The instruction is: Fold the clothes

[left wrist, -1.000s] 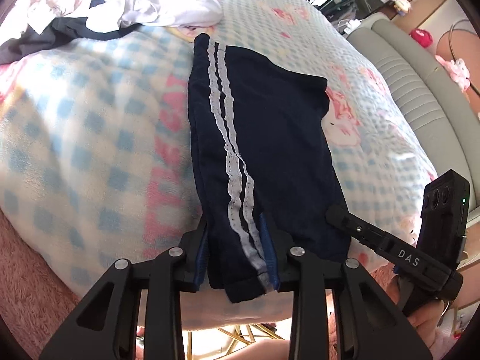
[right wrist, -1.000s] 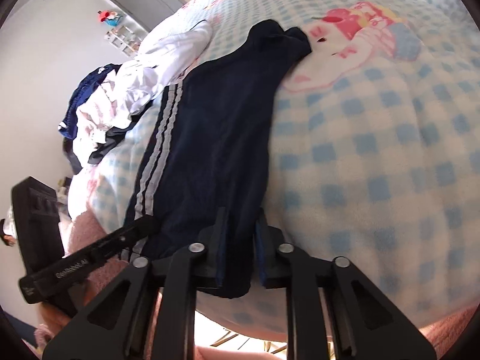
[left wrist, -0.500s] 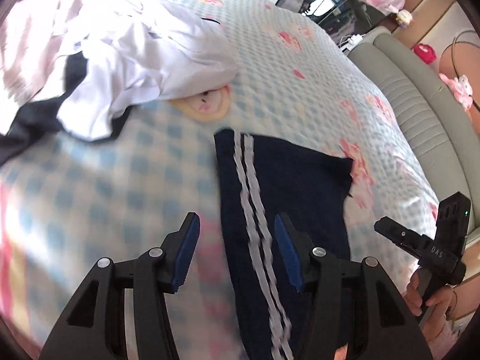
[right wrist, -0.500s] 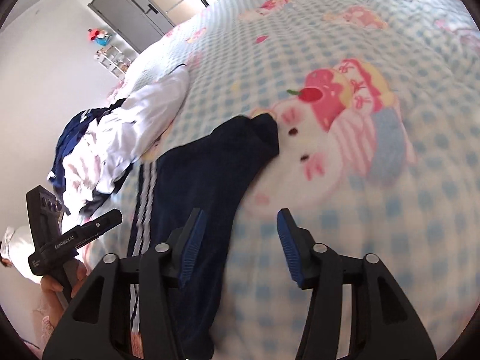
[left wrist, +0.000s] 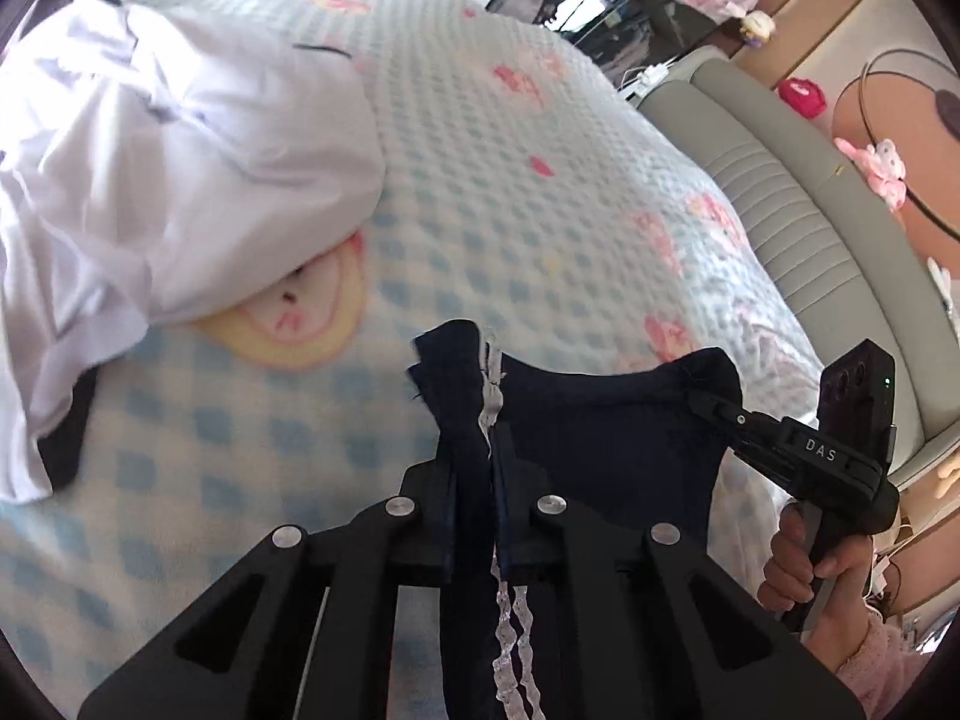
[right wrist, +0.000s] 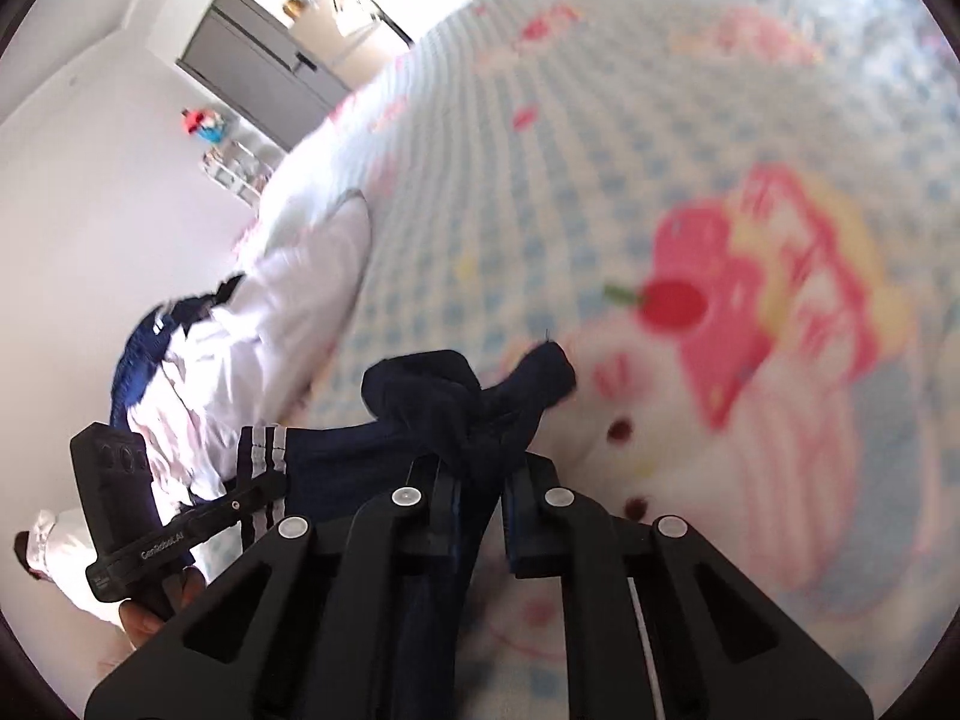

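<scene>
Both claws, left claw (left wrist: 492,468) and right claw (right wrist: 480,498), are pinching the navy trousers (left wrist: 612,432), bunching toward twelve o'clock over the checked bed (left wrist: 540,192).

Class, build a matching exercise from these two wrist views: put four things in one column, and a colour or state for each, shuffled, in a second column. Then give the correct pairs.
Things
1. left gripper
2. navy trousers
3. crumpled garment
4. bedspread

Descriptions
A. white, heaped on the bed
B. blue-and-white check with pink cartoon prints
C. shut on the striped edge
D. dark, with white side stripes, held by both grippers

The right gripper is shut on the trousers' other corner.

Pairs: 1-C, 2-D, 3-A, 4-B
</scene>
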A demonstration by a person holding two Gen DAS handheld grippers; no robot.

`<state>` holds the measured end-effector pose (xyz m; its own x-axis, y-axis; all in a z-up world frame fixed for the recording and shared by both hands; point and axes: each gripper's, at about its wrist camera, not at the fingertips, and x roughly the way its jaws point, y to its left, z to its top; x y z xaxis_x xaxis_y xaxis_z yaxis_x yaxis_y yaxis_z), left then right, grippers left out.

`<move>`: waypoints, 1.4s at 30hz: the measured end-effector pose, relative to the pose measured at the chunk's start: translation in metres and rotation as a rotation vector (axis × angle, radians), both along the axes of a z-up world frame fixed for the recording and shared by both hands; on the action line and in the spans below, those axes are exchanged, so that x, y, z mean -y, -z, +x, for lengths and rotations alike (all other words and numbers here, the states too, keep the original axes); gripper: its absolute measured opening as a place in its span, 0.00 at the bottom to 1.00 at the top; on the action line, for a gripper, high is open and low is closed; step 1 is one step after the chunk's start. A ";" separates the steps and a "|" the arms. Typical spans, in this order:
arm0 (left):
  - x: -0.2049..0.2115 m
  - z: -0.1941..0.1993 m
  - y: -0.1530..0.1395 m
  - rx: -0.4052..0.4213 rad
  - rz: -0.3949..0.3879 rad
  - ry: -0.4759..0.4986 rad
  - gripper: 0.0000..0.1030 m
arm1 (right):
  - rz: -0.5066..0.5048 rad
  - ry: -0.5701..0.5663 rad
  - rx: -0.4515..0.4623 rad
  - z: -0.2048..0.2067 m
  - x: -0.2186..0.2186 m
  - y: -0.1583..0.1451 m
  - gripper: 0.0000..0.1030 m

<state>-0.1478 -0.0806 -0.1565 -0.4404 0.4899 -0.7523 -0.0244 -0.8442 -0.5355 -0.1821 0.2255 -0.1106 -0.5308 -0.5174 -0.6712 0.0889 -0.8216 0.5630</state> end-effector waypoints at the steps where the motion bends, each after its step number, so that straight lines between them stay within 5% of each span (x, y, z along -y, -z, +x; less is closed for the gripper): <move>1: 0.000 0.002 -0.002 -0.003 0.003 -0.005 0.13 | 0.020 0.007 0.004 -0.002 -0.003 -0.004 0.09; 5: -0.001 0.012 -0.009 -0.016 0.013 -0.024 0.29 | 0.126 0.019 0.122 -0.012 -0.006 0.009 0.24; 8: -0.002 0.019 -0.014 -0.026 0.021 -0.039 0.45 | 0.077 0.040 0.131 0.011 -0.015 0.010 0.51; 14: -0.003 0.080 -0.011 -0.024 0.130 -0.033 0.46 | -0.009 -0.021 0.179 0.104 0.007 0.015 0.51; 17: -0.023 0.090 0.012 0.035 0.023 -0.003 0.45 | 0.051 -0.066 0.169 0.135 0.036 0.028 0.51; 20: -0.032 0.093 0.001 0.013 -0.044 -0.010 0.42 | 0.108 -0.081 0.187 0.147 0.041 0.030 0.45; 24: -0.019 0.130 -0.018 -0.039 0.184 -0.127 0.41 | -0.053 -0.062 0.198 0.156 0.033 0.012 0.44; 27: -0.034 0.146 -0.012 -0.010 0.090 -0.093 0.42 | 0.082 -0.087 0.204 0.158 0.046 0.017 0.44; 30: -0.036 0.148 -0.007 0.043 0.002 -0.093 0.42 | 0.092 -0.079 0.263 0.165 0.053 0.036 0.44; 36: -0.019 0.147 -0.011 0.034 0.151 -0.102 0.46 | 0.167 -0.065 0.154 0.175 0.057 0.010 0.44; 42: -0.022 0.145 0.010 0.094 0.113 -0.121 0.46 | 0.137 -0.094 0.248 0.168 0.060 0.040 0.46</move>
<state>-0.0032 -0.0589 -0.1665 -0.4318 0.5214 -0.7360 0.1285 -0.7721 -0.6224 -0.0142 0.1655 -0.1509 -0.2959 -0.4524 -0.8413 0.0416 -0.8860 0.4618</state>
